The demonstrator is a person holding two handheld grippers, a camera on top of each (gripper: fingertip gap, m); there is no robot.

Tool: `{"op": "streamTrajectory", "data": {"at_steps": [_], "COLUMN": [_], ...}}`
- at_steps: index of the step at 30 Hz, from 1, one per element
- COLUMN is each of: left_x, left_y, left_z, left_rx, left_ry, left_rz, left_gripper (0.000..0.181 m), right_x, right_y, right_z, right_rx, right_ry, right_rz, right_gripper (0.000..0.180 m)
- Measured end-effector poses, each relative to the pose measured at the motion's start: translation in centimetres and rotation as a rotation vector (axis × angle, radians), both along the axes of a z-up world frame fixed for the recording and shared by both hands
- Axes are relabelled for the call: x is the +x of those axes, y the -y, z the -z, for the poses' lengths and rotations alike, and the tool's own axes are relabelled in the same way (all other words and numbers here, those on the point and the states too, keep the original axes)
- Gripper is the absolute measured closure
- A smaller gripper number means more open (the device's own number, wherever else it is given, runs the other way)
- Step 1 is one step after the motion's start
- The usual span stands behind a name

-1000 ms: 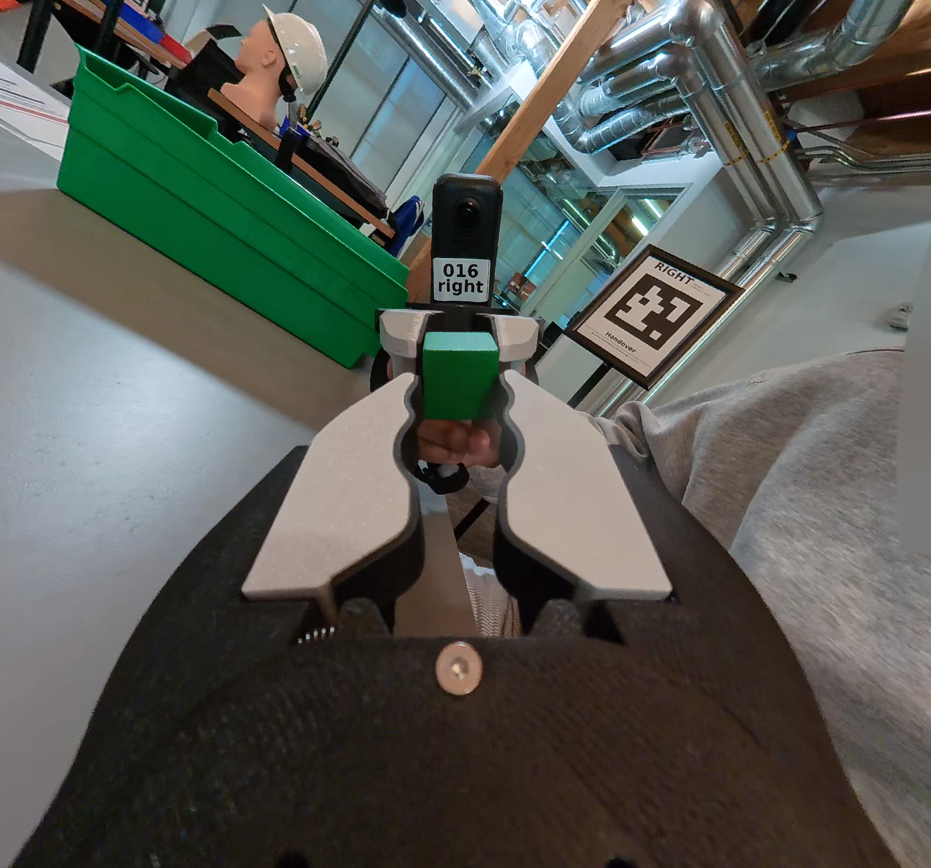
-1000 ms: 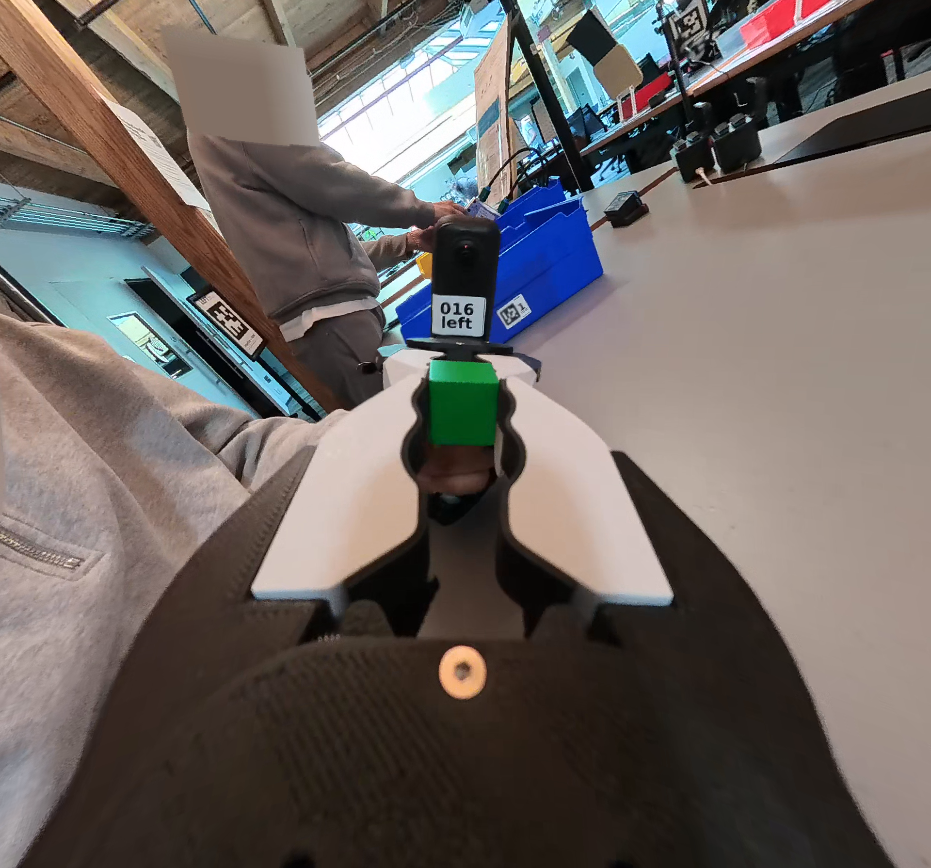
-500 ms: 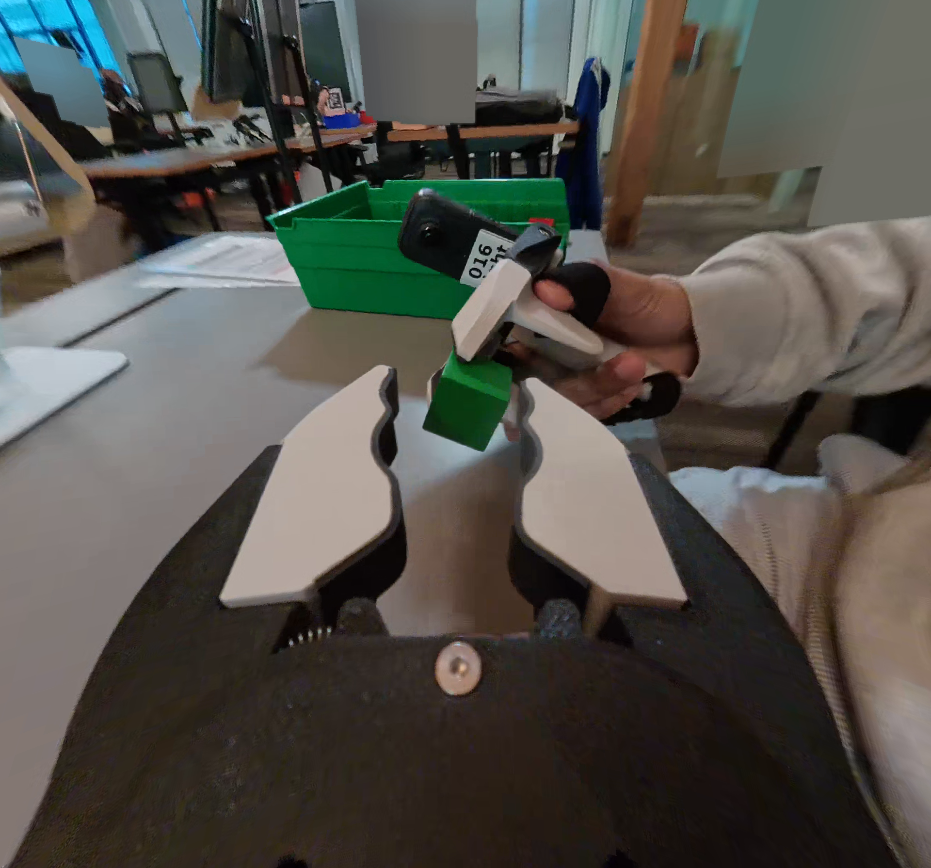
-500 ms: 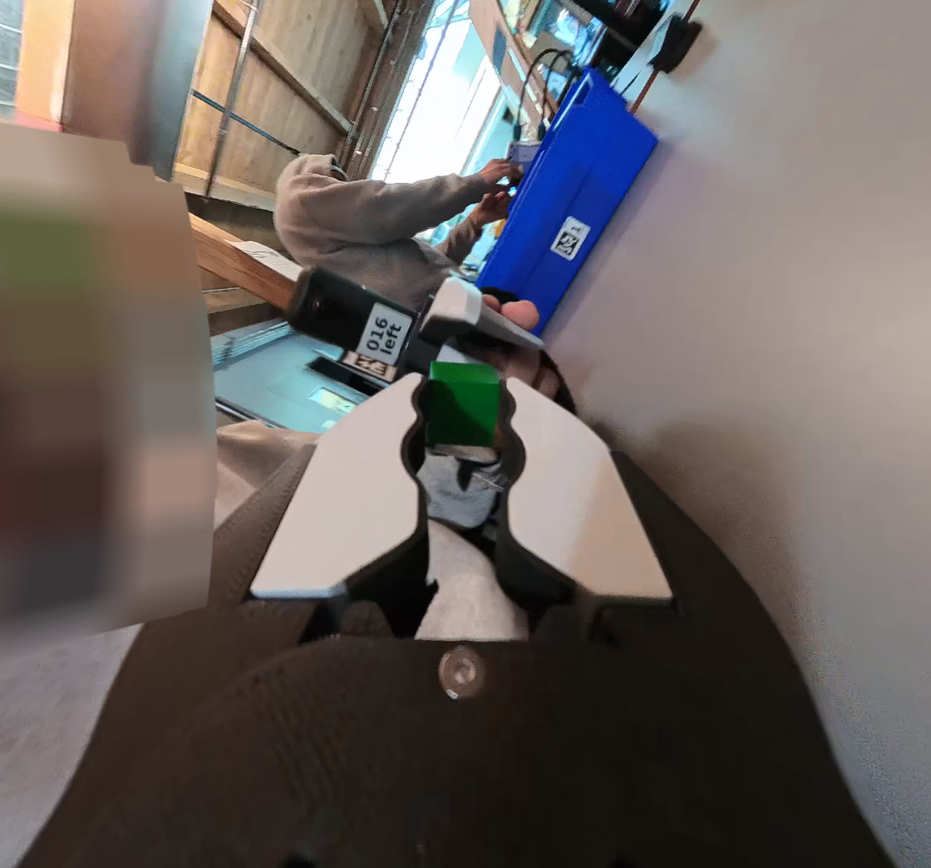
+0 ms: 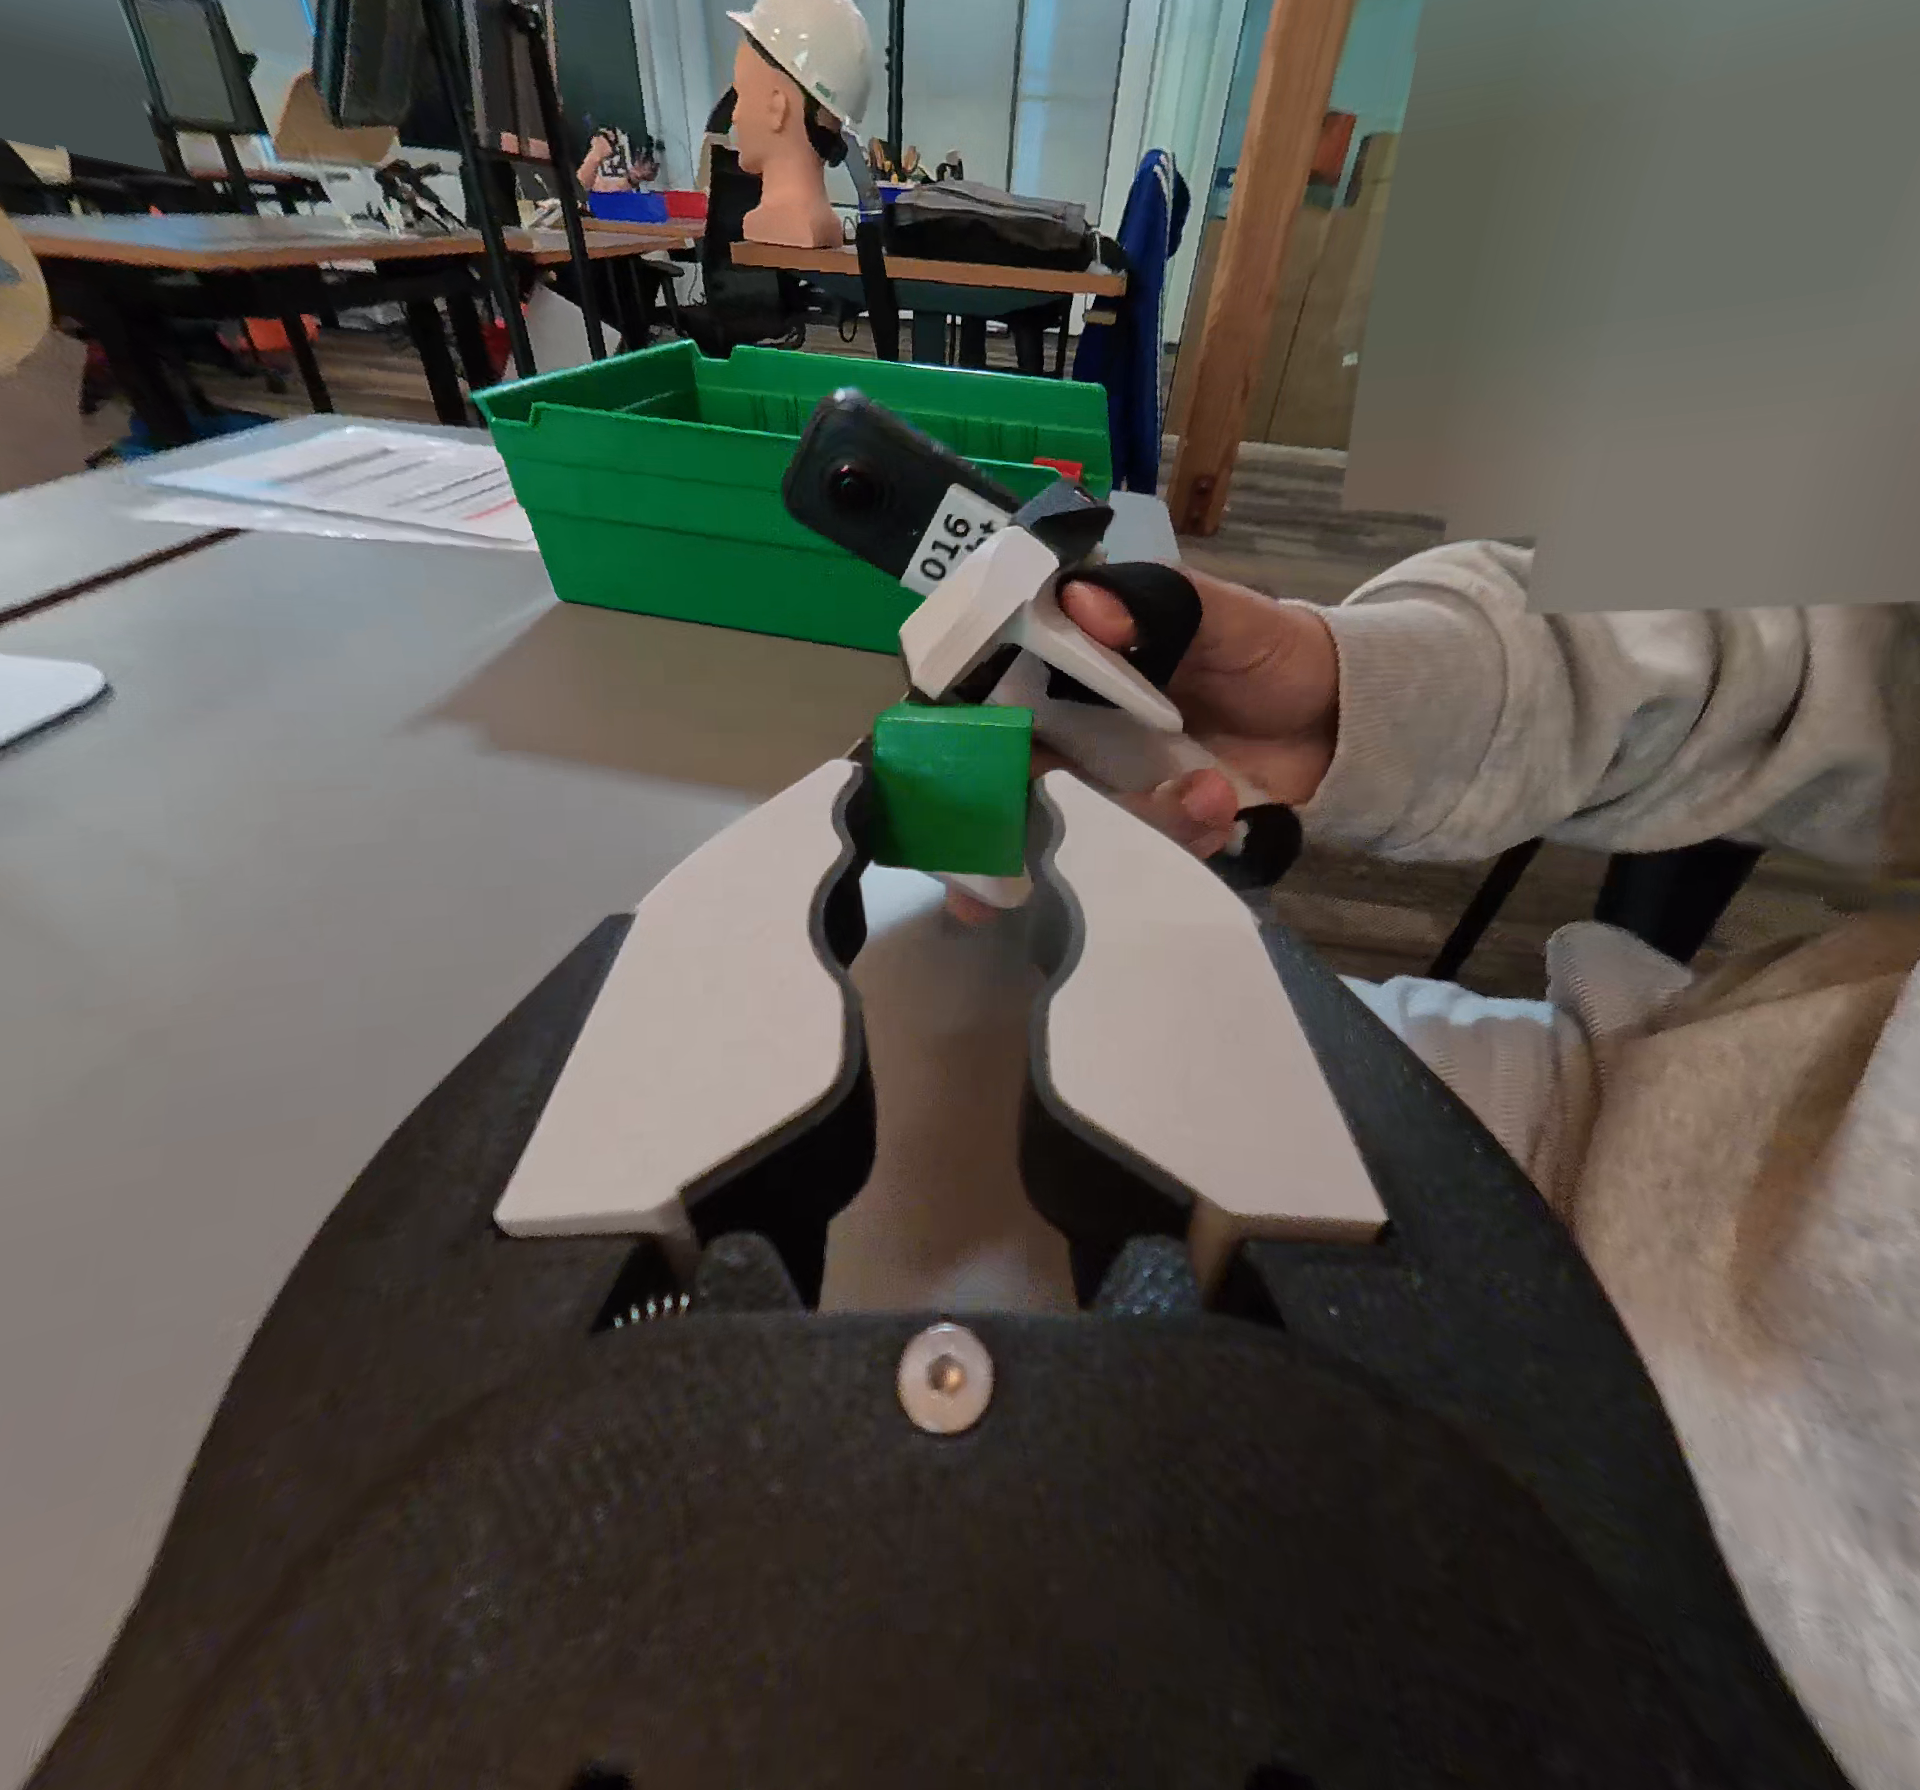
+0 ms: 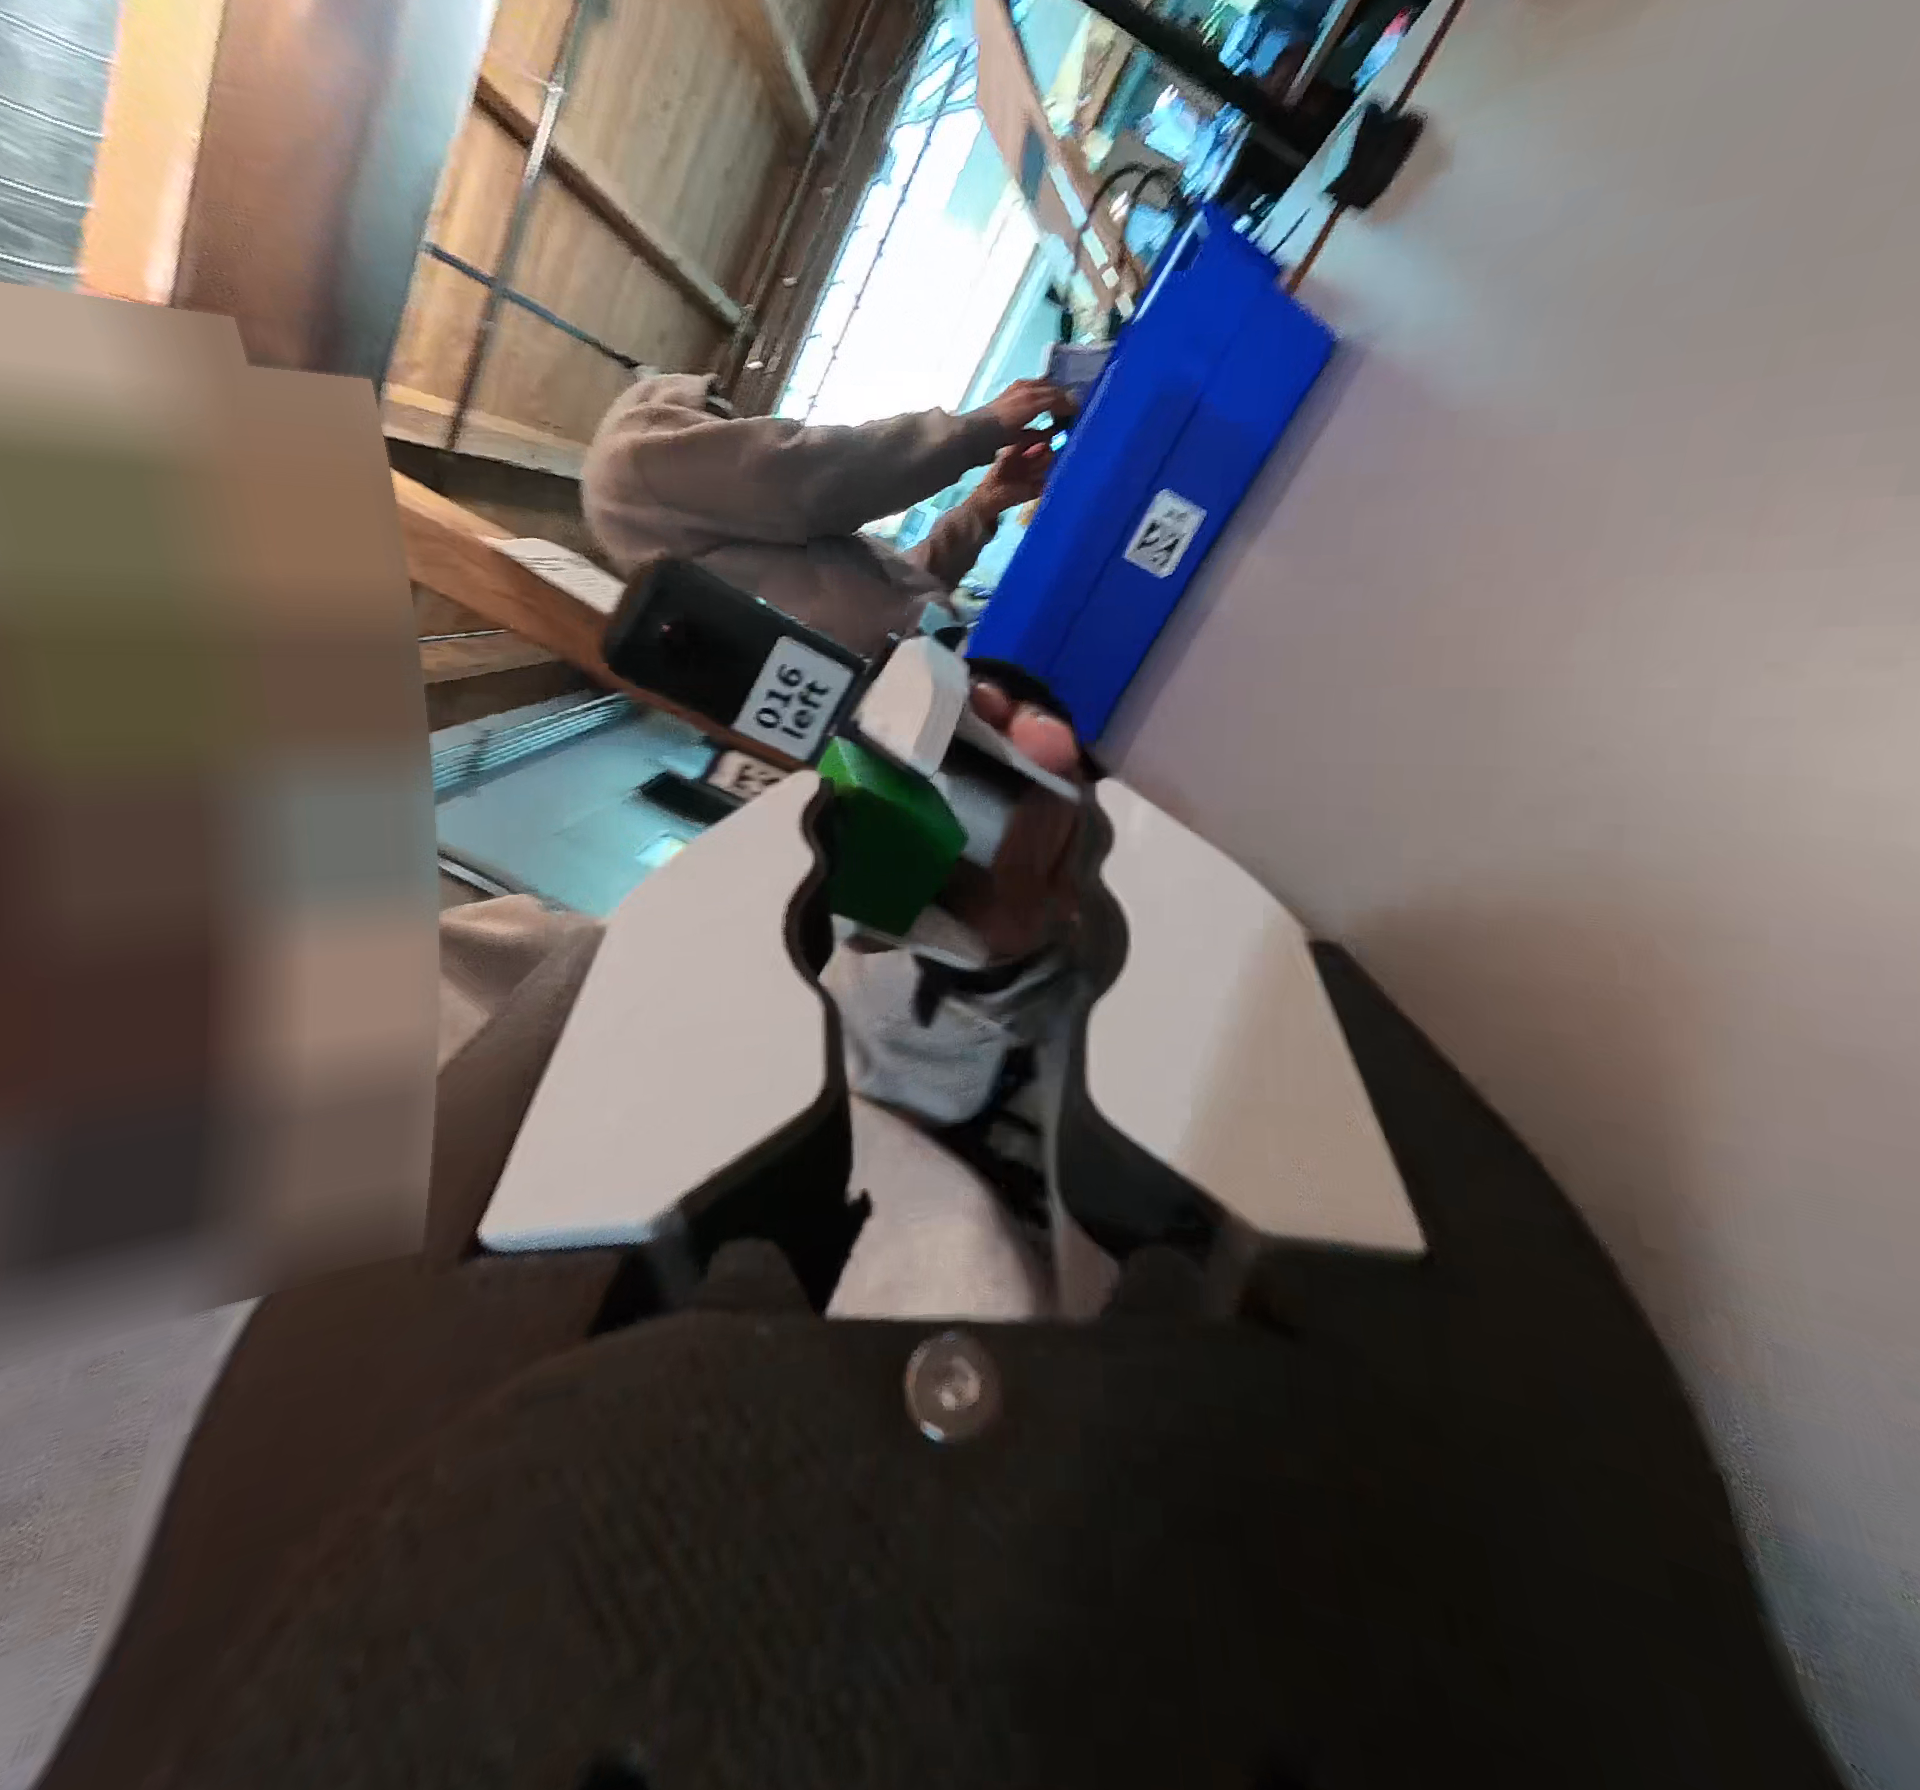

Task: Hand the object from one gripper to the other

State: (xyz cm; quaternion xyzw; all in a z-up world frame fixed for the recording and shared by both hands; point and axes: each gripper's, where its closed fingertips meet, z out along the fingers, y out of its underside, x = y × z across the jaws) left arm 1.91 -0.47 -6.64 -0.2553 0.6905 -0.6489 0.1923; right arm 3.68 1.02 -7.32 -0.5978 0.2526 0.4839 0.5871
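A green block point(image 5: 951, 805) sits between the tips of my left gripper point(image 5: 945, 784), which is shut on it from both sides, above the grey table point(image 5: 312, 753). In the left wrist view the right gripper's white fingers point(image 5: 977, 608) stand just above and below the block, held by a hand in a grey sleeve. In the right wrist view my right gripper point(image 6: 956, 805) is open, its jaws wider than the block point(image 6: 894, 847). The block lies against its left finger, and the left gripper's fingers point(image 6: 920, 701) are around it.
A green bin point(image 5: 675, 514) stands on the table behind the grippers, with sheets of paper point(image 5: 353, 483) to its left. A blue bin point(image 6: 1164, 493) stands on the table in the right wrist view, and a person in a grey hoodie point(image 6: 727, 493) reaches into it.
Half a second ago the right gripper held the block and my left gripper was open. Now the left gripper has shut on the block and the right gripper has opened.
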Motion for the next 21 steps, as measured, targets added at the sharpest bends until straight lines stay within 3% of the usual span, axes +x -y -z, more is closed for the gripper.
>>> {"op": "streamTrajectory", "data": {"at_steps": [1, 5, 10, 15, 19, 21], "left_x": [0.1, 0.3, 0.6, 0.1, -0.5, -0.6], "left_y": [-0.1, -0.7, -1.7, -0.8, 0.3, 0.3], "left_z": [0.0, -0.1, -0.8, -0.2, 0.1, 0.0], "left_rx": [-0.03, -0.237, -0.613, -0.618, -0.604, -0.619], "left_ry": [-0.03, -0.231, -0.494, -0.579, -0.617, -0.623], "left_rz": [0.003, 0.059, 0.171, 0.249, 0.303, 0.318], "left_gripper": [0.152, 0.152, 0.151, 0.151, 0.15, 0.15], "right_x": [0.4, 1.7, 1.1, -1.1, -2.4, -2.5], "right_y": [0.1, 0.4, 0.6, 0.0, -0.5, -0.4], "right_z": [-0.1, -1.4, -3.1, -2.1, -0.8, -0.9], "right_rx": [-0.002, 0.038, 0.087, 0.049, 0.025, 0.019], "right_ry": [0.048, 0.331, 0.967, 1.515, 1.65, 1.661], "right_rz": [0.032, 0.191, 0.34, 0.33, 0.244, 0.24], "right_gripper": [0.134, 0.116, 0.098, 0.128, 0.151, 0.151]}}
